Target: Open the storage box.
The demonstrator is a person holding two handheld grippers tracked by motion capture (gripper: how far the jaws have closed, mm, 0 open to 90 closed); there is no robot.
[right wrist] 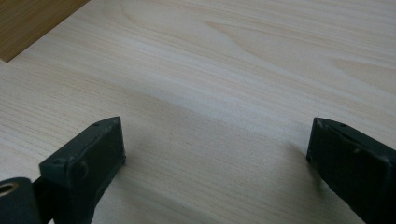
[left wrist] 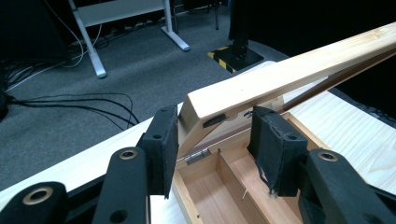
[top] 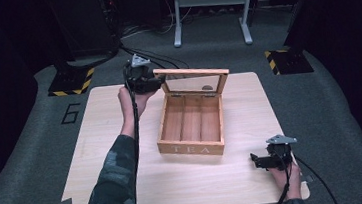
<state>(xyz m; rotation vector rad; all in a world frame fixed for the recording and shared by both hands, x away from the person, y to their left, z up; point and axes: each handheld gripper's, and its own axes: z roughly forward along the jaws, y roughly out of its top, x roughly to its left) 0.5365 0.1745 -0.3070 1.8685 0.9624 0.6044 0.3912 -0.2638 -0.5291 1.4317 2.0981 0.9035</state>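
High view, left side: a hand in a camouflage-patterned sleeve reaches forward over the pale wood worktop and holds the left gripper at the far left corner of the lid of a wooden tea box. In the left gripper view the jaws straddle that lid corner, one pad on each side of the lid's frame, with space visible between the pads and the wood; the gripper reads as parted around the lid rather than clamped, though contact on the right-hand pad is hard to judge from this angle. A small metal hinge sits below the lid corner at the box's back wall. Centre: the box stands in the middle of the worktop, lid raised and leaning back, its glass pane facing the person, "TEA" lettered on the front wall. Inside, dividers split it into three long compartments; they look empty. Right side: the right gripper rests low at the near right corner of the worktop, held by the other hand, well apart from the box. In the right gripper view its jaws stand wide apart over bare wood grain, holding nothing, with a darker corner of the box at the top left edge.
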